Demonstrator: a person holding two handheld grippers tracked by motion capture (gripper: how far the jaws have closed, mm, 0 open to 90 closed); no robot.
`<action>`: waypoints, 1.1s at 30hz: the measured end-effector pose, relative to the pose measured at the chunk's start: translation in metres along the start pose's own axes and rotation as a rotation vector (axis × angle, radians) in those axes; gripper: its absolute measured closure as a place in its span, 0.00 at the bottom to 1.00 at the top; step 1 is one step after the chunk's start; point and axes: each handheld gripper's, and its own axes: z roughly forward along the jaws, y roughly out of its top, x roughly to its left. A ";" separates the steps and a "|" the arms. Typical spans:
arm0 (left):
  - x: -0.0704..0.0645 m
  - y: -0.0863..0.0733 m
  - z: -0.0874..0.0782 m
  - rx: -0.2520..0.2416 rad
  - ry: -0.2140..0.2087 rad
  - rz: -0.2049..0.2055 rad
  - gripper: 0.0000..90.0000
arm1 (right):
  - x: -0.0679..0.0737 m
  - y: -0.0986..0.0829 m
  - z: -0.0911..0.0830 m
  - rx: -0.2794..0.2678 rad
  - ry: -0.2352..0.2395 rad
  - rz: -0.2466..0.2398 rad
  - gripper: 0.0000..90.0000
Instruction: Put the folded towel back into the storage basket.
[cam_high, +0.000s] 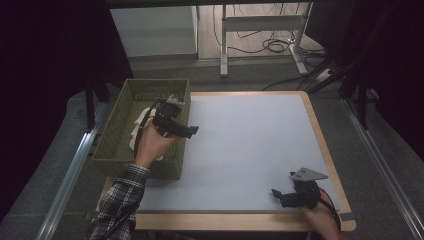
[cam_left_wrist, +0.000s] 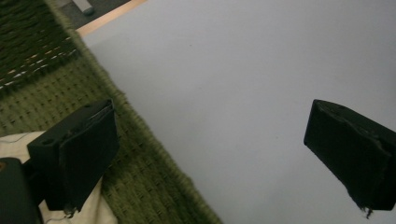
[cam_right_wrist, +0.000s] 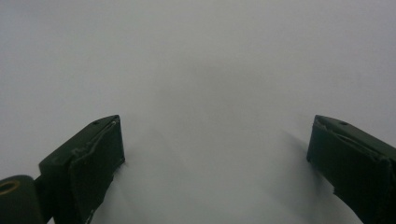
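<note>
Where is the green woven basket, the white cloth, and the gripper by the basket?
green woven basket (cam_high: 119, 119): high view, left wall.
white cloth (cam_high: 140, 120): high view, top folds inside basket.
left gripper (cam_high: 192, 131): high view, between jaw tips.

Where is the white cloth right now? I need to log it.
High view: the white cloth lies inside the green basket at the table's left edge, just under the open left gripper.
</note>
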 end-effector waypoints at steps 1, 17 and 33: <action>0.003 -0.001 -0.001 -0.003 0.004 -0.005 0.04 | 0.000 0.000 0.000 -0.001 0.001 0.001 0.04; 0.051 -0.023 -0.004 0.033 0.098 -0.093 0.02 | 0.000 0.000 0.000 0.000 0.000 0.000 0.04; 0.096 -0.045 0.019 0.126 0.158 -0.149 0.03 | 0.000 0.000 0.000 -0.001 0.001 0.000 0.04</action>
